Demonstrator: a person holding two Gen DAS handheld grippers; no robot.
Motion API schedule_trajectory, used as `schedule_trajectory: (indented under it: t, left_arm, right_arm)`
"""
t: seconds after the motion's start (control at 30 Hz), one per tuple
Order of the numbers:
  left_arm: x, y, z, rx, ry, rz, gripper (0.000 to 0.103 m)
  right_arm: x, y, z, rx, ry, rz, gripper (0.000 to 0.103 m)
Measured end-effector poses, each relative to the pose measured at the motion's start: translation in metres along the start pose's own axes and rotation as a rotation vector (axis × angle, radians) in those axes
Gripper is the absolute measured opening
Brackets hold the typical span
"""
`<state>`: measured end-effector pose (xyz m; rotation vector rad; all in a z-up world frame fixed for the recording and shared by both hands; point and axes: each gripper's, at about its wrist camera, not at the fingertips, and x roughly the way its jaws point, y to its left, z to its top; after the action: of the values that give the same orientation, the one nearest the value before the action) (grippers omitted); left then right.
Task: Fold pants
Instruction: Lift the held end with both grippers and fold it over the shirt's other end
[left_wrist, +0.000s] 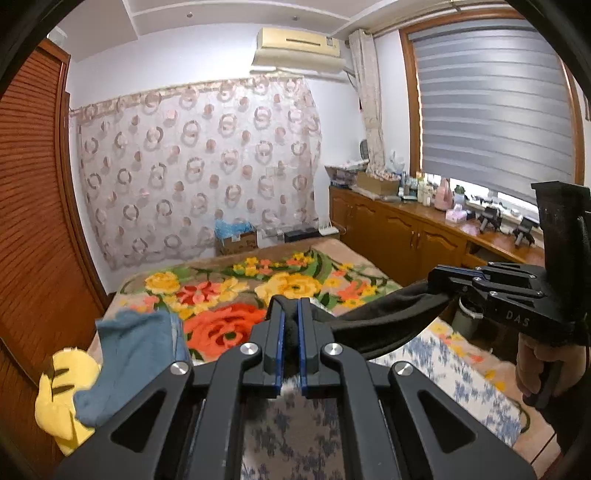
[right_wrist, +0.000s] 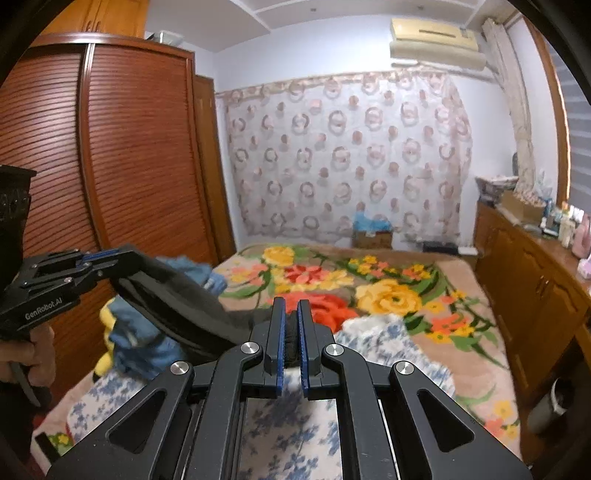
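The left gripper (left_wrist: 290, 317) is clamped tight on a bunched edge of the black pants (left_wrist: 384, 325), dark cloth filling the narrow slit between its blue pads. The right gripper (right_wrist: 291, 321) is likewise pinched shut on another part of the same edge. In the left wrist view the pants stretch as a taut dark band from the left gripper toward 3 o'clock, up to the right gripper's tips, lifted above the bed (left_wrist: 236, 288). In the right wrist view the band runs off toward 9 o'clock. A floral blanket (right_wrist: 391, 291) covers the far part of the bed at 12 o'clock; a blue-and-white flowered sheet (right_wrist: 280, 435) lies below the grippers. In the left wrist view, at 8 o'clock, a blue garment (left_wrist: 129, 354) lies on a yellow plush toy (left_wrist: 62, 398). A hand (left_wrist: 543, 369) grips the right gripper's handle.
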<state>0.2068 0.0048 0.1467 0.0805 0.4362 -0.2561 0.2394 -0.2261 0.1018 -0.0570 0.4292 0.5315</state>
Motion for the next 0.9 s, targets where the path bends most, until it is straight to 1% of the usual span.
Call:
schedule_trajectory:
  t: [0.07,0.17,0.2,0.27,0.37,0.53,0.63,0.9]
  left_arm:
    - [0.000,-0.004,-0.026,-0.006,0.036,-0.017,0.002]
    - [0.001,-0.017,-0.057,0.015,0.082,-0.032,0.002]
    - [0.004,-0.021,-0.069,0.022,0.109,-0.043,0.002]
    - [0.004,-0.029,-0.083,0.029,0.134,-0.049,0.002]
    - [0.001,-0.036,-0.093,0.028,0.149,-0.062,0.002]
    - [-0.016,-0.042,-0.107,0.017,0.152,-0.078,0.002]
    - [-0.026,-0.037,-0.117,-0.004,0.157,-0.087,0.002]
    - [-0.048,-0.033,-0.162,-0.084,0.202,-0.109,0.002]
  right_arm:
    - [0.001,0.003,-0.023,-0.002,0.040,0.017,0.004]
    - [0.002,0.011,-0.055,-0.028,0.096,0.032,0.004]
    - [0.003,0.014,-0.063,-0.031,0.111,0.037,0.004]
    - [0.007,0.017,-0.079,-0.044,0.153,0.042,0.004]
    - [0.006,0.019,-0.091,-0.060,0.179,0.045,0.004]
    - [-0.005,0.023,-0.104,-0.061,0.182,0.067,0.004]
    - [-0.012,0.027,-0.114,-0.063,0.191,0.083,0.004]
    - [-0.031,0.046,-0.150,-0.066,0.241,0.141,0.004]
